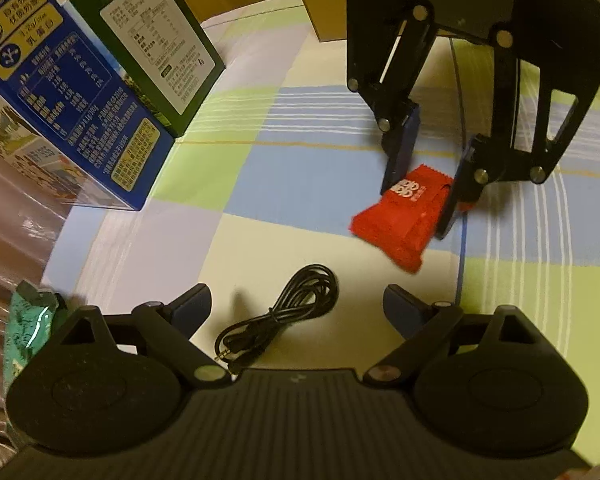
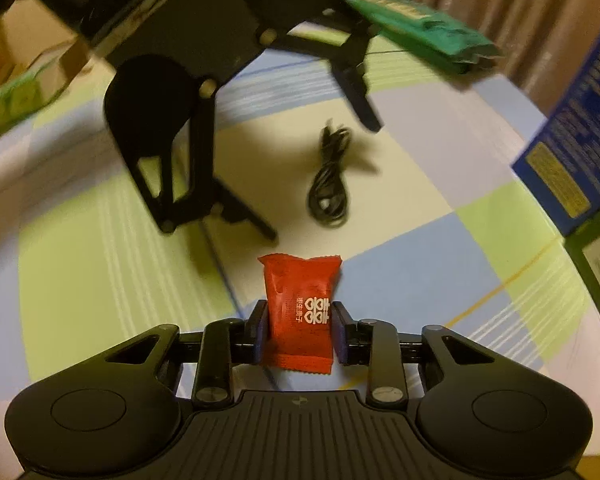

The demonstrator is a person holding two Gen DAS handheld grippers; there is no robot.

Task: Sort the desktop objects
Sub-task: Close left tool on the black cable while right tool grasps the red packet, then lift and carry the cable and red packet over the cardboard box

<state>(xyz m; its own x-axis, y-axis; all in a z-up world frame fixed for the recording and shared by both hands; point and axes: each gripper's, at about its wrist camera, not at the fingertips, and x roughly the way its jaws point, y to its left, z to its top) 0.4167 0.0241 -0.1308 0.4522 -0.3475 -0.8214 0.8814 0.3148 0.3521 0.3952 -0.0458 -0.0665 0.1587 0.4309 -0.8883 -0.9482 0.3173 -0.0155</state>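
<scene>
A crinkled red candy packet (image 2: 300, 312) with white characters sits clamped between the right gripper (image 2: 300, 330) pads; the left gripper (image 1: 296, 308) gapes over a coiled black cable (image 1: 284, 316).

The desk (image 1: 300, 216) wears a check of pale green, light blue, cream and lilac with thin white stripes. The candy wrapper (image 2: 300, 312) is red with white characters. The cable (image 1: 284, 316) is black. One carton (image 1: 60, 92) is blue and yellow, another (image 1: 160, 48) dark green with a white label.
</scene>
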